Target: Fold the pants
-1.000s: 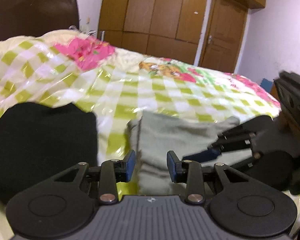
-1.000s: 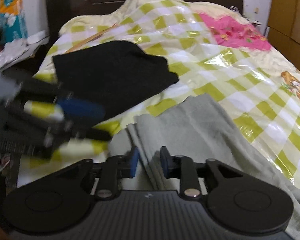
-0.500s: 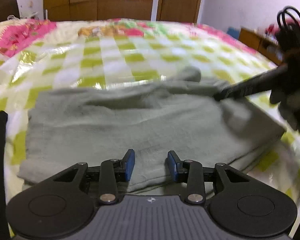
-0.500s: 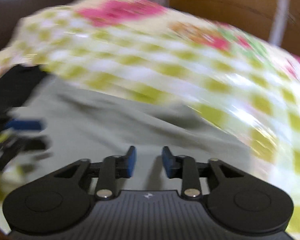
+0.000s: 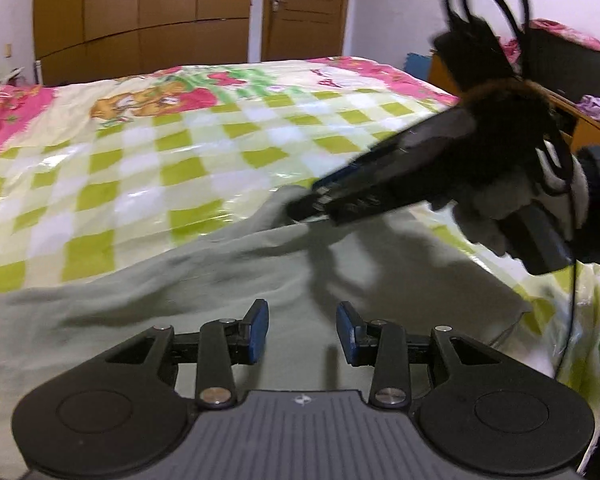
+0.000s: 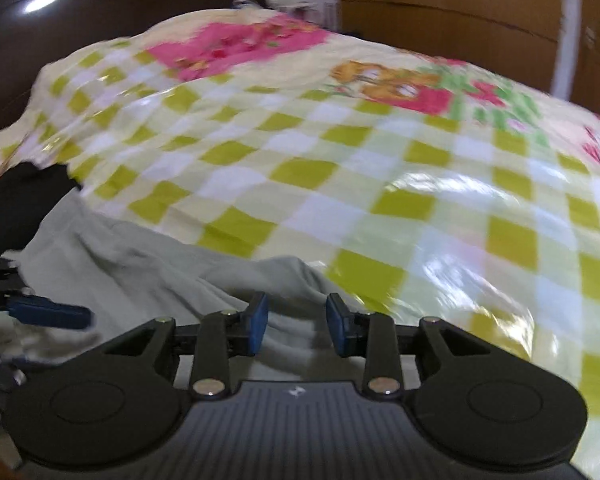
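At the far left of the right wrist view a black garment point(image 6: 16, 208) is seen at the edge of the bed; a second ago it filled much of both views, so both grippers have been swung away from it and along the pants point(image 5: 220, 280). The pants were then seen end-on as a narrow strip; now they are seen lying broadside across the checked bedspread point(image 5: 140, 152), near its front edge. The left gripper point(image 5: 302, 330) is held over the middle of the cloth with its blue pads apart and nothing between them. Further right, the right gripper point(image 5: 300, 210) has been brought to the far edge of the pants, with a raised ridge of cloth just in front of its pads; its jaws are closing, but no cloth is pinched yet. A grip for the next fold is judged to be under preparation. The pants appear grey-green, soft, creased, and already doubled lengthwise.
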Available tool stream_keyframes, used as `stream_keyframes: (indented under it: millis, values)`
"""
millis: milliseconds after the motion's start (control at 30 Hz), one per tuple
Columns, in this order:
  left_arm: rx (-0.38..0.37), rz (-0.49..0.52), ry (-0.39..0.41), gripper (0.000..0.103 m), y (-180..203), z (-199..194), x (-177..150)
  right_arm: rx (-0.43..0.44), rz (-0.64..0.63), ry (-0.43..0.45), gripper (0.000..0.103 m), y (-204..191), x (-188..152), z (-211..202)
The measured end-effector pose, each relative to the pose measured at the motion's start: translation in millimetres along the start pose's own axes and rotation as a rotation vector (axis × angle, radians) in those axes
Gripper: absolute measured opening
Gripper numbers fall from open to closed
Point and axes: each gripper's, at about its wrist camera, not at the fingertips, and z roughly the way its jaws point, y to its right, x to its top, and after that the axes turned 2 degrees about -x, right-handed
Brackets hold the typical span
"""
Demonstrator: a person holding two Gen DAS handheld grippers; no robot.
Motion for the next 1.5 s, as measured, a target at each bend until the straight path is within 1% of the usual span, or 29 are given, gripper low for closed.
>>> stream_keyframes:
  millis: [67,133,200,267,367,433,533,667,700,733,800,833,900,1000,1067,1133,1167,1200,1267,1367,1500]
  values:
    - [-0.023,-0.005,0.0,0.049,2.8,6.7,1.4,-0.03,-0.026,0.001,0.032,-0.1,2.1,2.9]
    - [-0.043,-0.012,0.002,0.049,4.9,12.2,1.8,-0.001,-0.012,-0.001,0.032,5.2,5.7,2.5]
    - [-0.049,-0.007,0.004,0.049,7.1,16.8,2.1,0.033,-0.008,-0.037,0.032,9.9,9.5,7.4]
    - [-0.05,-0.003,0.007,0.049,8.5,19.9,2.4,0.094,0.017,-0.082,0.032,15.4,12.3,12.3]
    - [-0.059,-0.022,0.007,0.049,8.1,20.8,0.0,0.184,0.069,-0.13,0.007,23.0,19.1,17.8]
    - [-0.057,-0.031,0.0,0.049,7.6,23.5,-1.5,0.225,0.107,-0.134,0.003,29.3,25.1,21.3]
    - [-0.044,-0.036,-0.034,0.05,8.7,31.3,-6.9,0.217,0.189,-0.139,0.001,43.2,31.3,35.8]
    - [-0.031,-0.029,-0.051,0.052,13.8,35.2,-13.8,0.141,0.312,-0.146,0.0,62.9,29.0,60.9]
    - [-0.027,-0.021,-0.051,0.052,15.8,34.4,-13.8,0.138,0.337,-0.138,0.0,66.7,27.9,61.6]
    - [-0.023,-0.012,-0.052,0.052,17.9,32.9,-13.3,0.138,0.354,-0.123,0.0,69.7,27.0,58.5]
    - [-0.025,-0.013,-0.046,0.052,18.1,30.9,-10.3,0.11,0.365,-0.1,0.006,75.2,25.7,45.1]
    - [-0.027,-0.012,-0.039,0.052,18.5,29.1,-8.3,0.103,0.371,-0.084,0.007,78.4,23.7,35.0]
    - [-0.021,-0.004,-0.016,0.052,19.3,25.9,-3.3,0.1,0.405,-0.057,0.008,87.2,11.8,6.2]
    - [-0.021,-0.003,0.01,0.053,19.1,25.0,5.0,0.093,0.462,-0.073,0.011,94.6,-20.6,-36.4]
    - [-0.013,0.004,0.013,0.053,19.5,29.4,10.7,0.095,0.523,-0.117,0.015,97.1,-48.2,-57.3]
    - [-0.006,0.014,0.005,0.053,19.3,38.2,16.9,0.116,0.572,-0.159,0.018,95.2,-72.2,-69.6]
    - [0.0,0.024,0.001,0.053,19.5,42.7,19.8,0.141,0.597,-0.174,0.019,92.5,-83.2,-73.4]
    - [0.015,0.04,0.001,0.053,19.7,47.3,23.2,0.18,0.615,-0.187,0.023,89.3,-93.2,-75.1]
    - [0.049,0.06,-0.015,0.054,16.7,58.2,29.0,0.196,0.624,-0.199,0.031,83.6,-104.6,-75.7]
    - [0.113,0.043,-0.054,0.054,4.7,74.1,31.2,0.239,0.652,-0.2,0.031,83.3,-112.6,-74.3]
    - [0.134,0.003,-0.051,0.054,0.0,78.2,35.3,0.367,0.703,-0.209,0.033,91.4,-116.4,-73.9]
